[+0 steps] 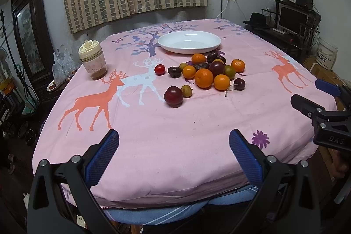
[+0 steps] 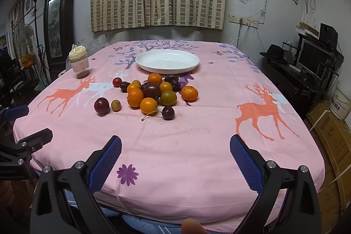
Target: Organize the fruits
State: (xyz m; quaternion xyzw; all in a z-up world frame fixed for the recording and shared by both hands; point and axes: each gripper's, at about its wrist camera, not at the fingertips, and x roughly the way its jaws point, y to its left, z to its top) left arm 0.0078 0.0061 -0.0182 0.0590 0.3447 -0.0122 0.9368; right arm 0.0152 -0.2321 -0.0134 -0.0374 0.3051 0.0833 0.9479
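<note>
Both tools sit at the near edge of the surface (image 1: 175, 146), which is covered in a pink cloth printed with deer. Left gripper (image 1: 174, 152): blue-padded fingers (image 1: 103, 157) spread wide, nothing between them. Right gripper (image 2: 175, 154): the same, fingers (image 2: 245, 159) apart and empty.

The fruit lies loose in a cluster mid-surface, just in front of a shallow white oval dish (image 1: 189, 42) that holds nothing yet. Cluster contents: several small orange mandarins (image 1: 204, 78), dark purple plums (image 1: 216, 68), one greenish citrus (image 2: 168, 98), wrinkled dark dates (image 1: 174, 71). Outliers nearer the grippers: a round dark-red plum (image 1: 173, 96) touching or just beside a small yellow-brown fruit (image 1: 186, 90), a dark cherry on a long stem (image 2: 168, 113), and a small red tomato-like fruit (image 1: 159, 69) to the left. A lidded plastic jar (image 1: 92, 59) stands well apart at the left edge.

Judgement on handling: all pieces look light and round, so likely to roll on the cloth if nudged. Mandarins should tolerate a firm squeeze across the widest part. Plums have smooth skin and may slip; close gently across the equator. The cherry is small and soft; take the body, not the stem. The lone plum is probably the easiest first pick, with free space on most sides.

Nothing is yet sorted.
</note>
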